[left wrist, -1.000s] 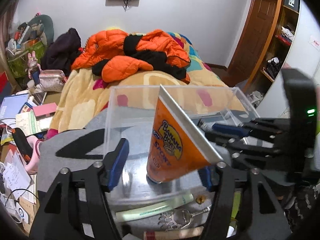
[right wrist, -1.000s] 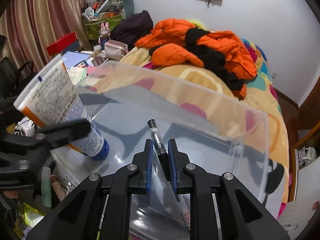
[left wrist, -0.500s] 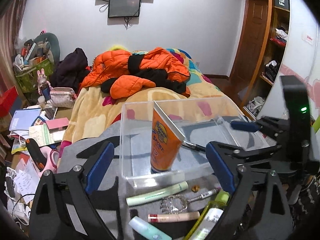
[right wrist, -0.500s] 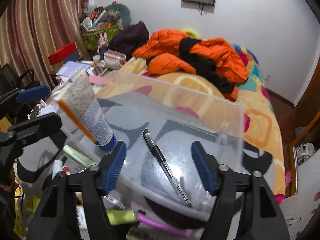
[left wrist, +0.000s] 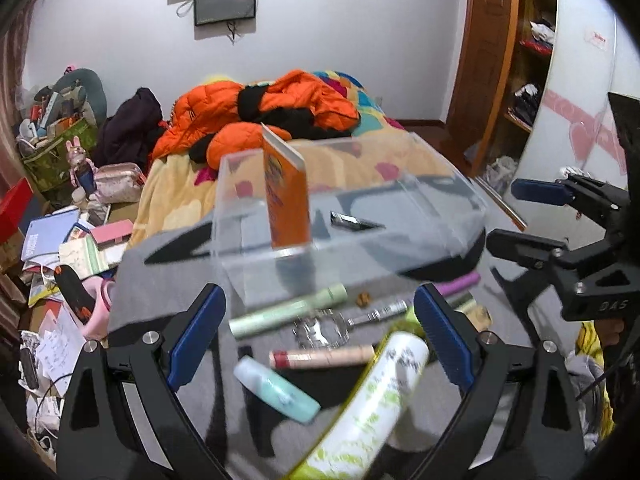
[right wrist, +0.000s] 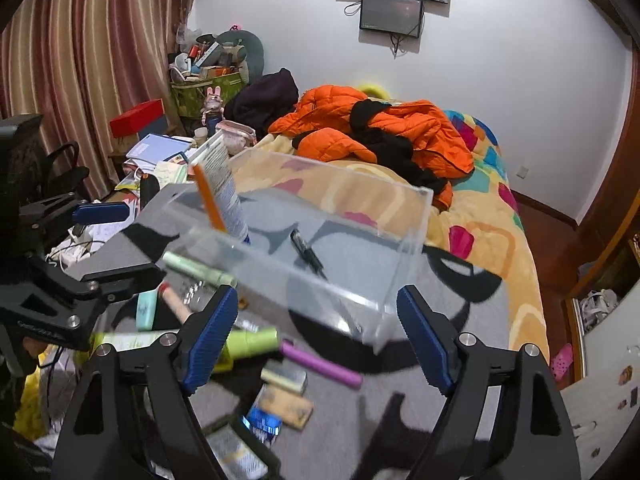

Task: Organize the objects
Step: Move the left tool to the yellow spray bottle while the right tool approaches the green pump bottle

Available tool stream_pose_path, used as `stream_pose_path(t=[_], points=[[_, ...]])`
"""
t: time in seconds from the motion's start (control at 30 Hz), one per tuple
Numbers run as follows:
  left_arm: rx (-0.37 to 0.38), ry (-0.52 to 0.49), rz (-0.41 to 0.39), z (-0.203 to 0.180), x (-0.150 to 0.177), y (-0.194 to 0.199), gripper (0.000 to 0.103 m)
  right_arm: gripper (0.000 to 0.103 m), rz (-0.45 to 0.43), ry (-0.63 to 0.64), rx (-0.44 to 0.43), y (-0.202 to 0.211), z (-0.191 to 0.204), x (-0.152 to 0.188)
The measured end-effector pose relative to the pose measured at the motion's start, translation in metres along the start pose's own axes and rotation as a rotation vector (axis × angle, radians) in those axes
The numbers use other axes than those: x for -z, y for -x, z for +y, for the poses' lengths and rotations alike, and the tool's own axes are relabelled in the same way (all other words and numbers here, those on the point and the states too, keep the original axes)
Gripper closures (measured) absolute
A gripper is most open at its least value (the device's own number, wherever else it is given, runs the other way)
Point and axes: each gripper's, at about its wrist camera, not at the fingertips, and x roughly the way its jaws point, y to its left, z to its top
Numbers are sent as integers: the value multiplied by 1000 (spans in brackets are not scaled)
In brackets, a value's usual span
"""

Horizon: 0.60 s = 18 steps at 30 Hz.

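A clear plastic box (left wrist: 440,216) (right wrist: 404,248) stands on the grey cloth. In it an orange sunscreen tube (left wrist: 286,200) (right wrist: 220,196) stands on its cap and a black pen (left wrist: 354,222) (right wrist: 306,252) lies flat. My left gripper (left wrist: 320,340) is open and empty, held back over loose cosmetics: a pale green tube (left wrist: 288,312), a teal tube (left wrist: 276,390), a pink-capped stick (left wrist: 320,358) and a green-print bottle (left wrist: 372,400). My right gripper (right wrist: 316,344) is open and empty, near the box's front corner, above a purple stick (right wrist: 320,364).
A bed (right wrist: 480,216) with orange jackets (left wrist: 260,108) lies behind the box. Books and papers (left wrist: 60,248) crowd the left. A wardrobe (left wrist: 520,60) stands at the right. Small boxes (right wrist: 284,400) lie on the cloth near my right gripper.
Both grippers have let go and pulled back and up from the box. The sunscreen tube now stands alone inside, and the pen lies on the box floor.
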Motion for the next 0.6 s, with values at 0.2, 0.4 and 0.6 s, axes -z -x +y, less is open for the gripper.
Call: stream_pose_path(t=[0.2, 0.4, 0.6], points=[[23, -6, 52, -9, 19, -4, 7, 24, 43, -42, -43, 4, -2, 32], [60, -17, 155, -15, 39, -25, 7, 24, 114, -95, -98, -2, -4, 64], [94, -74, 207, -29, 51, -36, 7, 24, 143, -110, -171, -2, 3, 83]])
